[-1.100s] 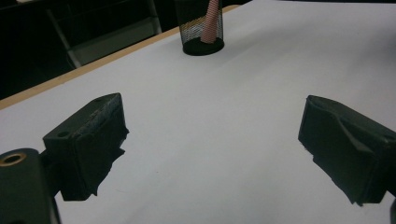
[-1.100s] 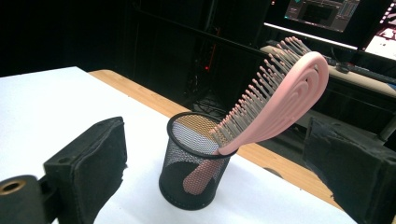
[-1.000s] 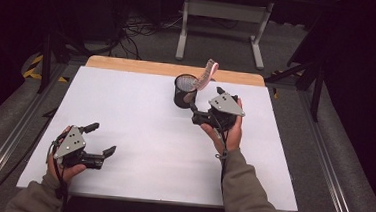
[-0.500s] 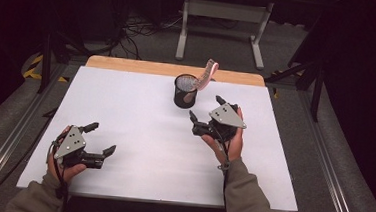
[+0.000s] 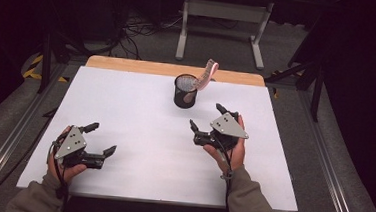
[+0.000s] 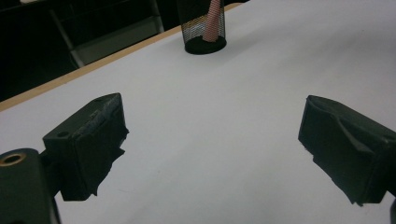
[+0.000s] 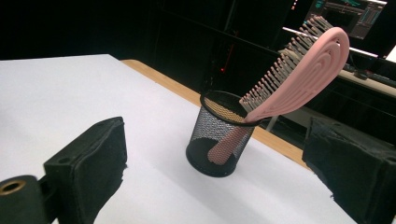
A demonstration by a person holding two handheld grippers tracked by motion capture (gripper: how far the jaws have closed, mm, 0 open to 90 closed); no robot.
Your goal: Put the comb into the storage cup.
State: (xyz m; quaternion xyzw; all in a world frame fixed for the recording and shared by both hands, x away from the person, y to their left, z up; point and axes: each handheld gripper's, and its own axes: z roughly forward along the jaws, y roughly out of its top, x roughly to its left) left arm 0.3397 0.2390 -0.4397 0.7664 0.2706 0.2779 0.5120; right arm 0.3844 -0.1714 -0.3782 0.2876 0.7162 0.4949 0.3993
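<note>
Leaning in the mesh cup [image 7: 220, 140] near the counter's [image 5: 125, 111] far edge, the pink hairbrush [image 7: 299, 70] overhangs its rim; a careless brush from the wide-open right tool [image 5: 206, 123] could topple both. Left tool [image 5: 102, 139] gapes empty.

Overall light: bright on the white table [image 5: 140, 107], dim to black all around it.
Source: overhead, judging by short soft shadows under the mesh cup [image 5: 185, 92] and both hands.
Glare: none on the matte tabletop; slight bluish cast in the left gripper view.
Shadows: faint grey patches below the left gripper [image 5: 96, 140] and right gripper [image 5: 206, 116].
Sharpness, high view: soft, low detail, floor cables far off barely readable.
Sharpness, gripper views: near jaws slightly blurred; pink brush [image 7: 299, 70] crisp; far background murky, monitor at far right glowing.
Distortion: mild wide-angle stretch at edges of gripper views.
</note>
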